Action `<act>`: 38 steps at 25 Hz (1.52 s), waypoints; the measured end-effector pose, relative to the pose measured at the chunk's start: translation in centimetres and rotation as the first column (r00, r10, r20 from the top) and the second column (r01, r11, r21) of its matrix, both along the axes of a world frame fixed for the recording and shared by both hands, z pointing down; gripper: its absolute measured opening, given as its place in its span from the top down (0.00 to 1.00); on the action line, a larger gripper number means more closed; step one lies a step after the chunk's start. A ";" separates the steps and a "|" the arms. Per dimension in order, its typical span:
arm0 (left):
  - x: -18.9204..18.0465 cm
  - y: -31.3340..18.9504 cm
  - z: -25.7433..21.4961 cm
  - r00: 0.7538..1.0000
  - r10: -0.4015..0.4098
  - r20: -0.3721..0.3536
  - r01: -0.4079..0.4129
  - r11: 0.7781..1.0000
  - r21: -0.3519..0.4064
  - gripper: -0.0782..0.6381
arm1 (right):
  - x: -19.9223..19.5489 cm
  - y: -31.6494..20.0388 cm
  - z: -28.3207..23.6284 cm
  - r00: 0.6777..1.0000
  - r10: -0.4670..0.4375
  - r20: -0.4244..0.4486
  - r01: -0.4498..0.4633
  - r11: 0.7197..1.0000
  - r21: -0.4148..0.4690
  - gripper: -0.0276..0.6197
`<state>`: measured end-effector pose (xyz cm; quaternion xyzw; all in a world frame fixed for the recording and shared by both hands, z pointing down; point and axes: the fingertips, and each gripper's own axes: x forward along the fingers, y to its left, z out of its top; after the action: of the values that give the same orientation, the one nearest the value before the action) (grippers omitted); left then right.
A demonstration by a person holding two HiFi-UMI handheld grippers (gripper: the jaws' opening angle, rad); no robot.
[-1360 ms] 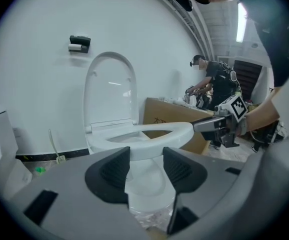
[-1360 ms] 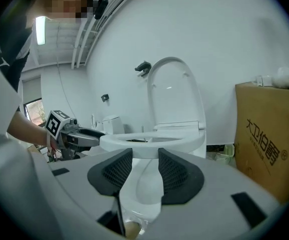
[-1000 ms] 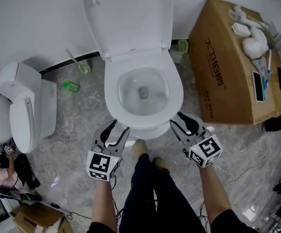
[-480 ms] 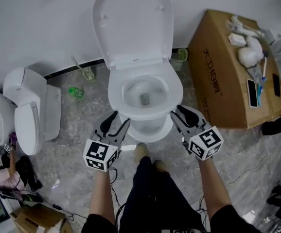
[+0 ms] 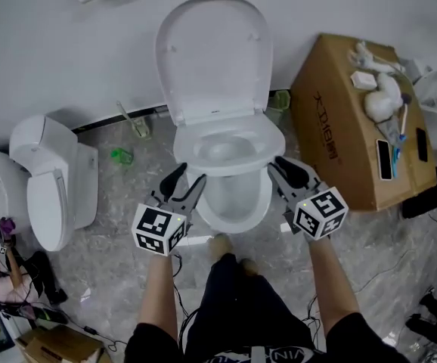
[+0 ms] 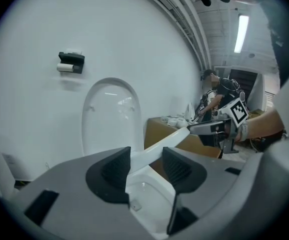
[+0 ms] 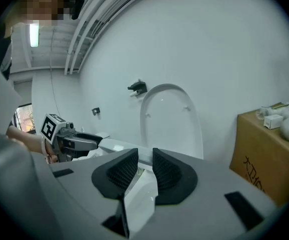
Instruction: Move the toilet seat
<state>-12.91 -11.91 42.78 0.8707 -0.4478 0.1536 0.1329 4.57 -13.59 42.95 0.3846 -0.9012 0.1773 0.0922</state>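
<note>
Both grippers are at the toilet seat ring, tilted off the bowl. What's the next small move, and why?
Probably swing the white plastic toilet seat ring slightly higher toward the upright white lid. The left gripper grips its front rim, the right gripper is closing its jaws on the other side, and the ring hangs tilted above the bowl.

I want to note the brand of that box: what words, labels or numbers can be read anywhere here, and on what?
"大卫": on the side of the cardboard box, as its first two characters seem to read; the rest of that line is too blurred.
Cubes: black-and-white square codes only, no letters.
Small things on top of the box: any print too small to read.
</note>
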 end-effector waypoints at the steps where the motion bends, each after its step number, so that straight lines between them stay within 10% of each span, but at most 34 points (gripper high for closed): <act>1: -0.1 -0.6 -0.4 1.000 0.003 -0.002 -0.003 1.000 0.003 0.61 | -0.1 -0.6 -0.4 1.000 0.010 0.006 -0.010 1.000 -0.003 0.80; 15: -1.4 -8.1 -5.2 0.985 -0.048 -0.165 0.055 0.998 0.040 0.66 | -1.6 -8.5 -5.2 0.994 0.092 0.058 -0.091 0.996 -0.018 0.85; 38: -2.6 -18.4 -9.0 0.962 -0.261 -0.075 0.266 0.961 0.074 0.83 | -3.9 -19.8 -8.9 0.998 -0.062 -0.014 0.062 0.998 0.022 0.88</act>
<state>-15.50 -30.32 33.78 0.8126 -0.5613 0.0876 0.1300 0.65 -33.39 34.08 0.3585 -0.9140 0.1619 0.0992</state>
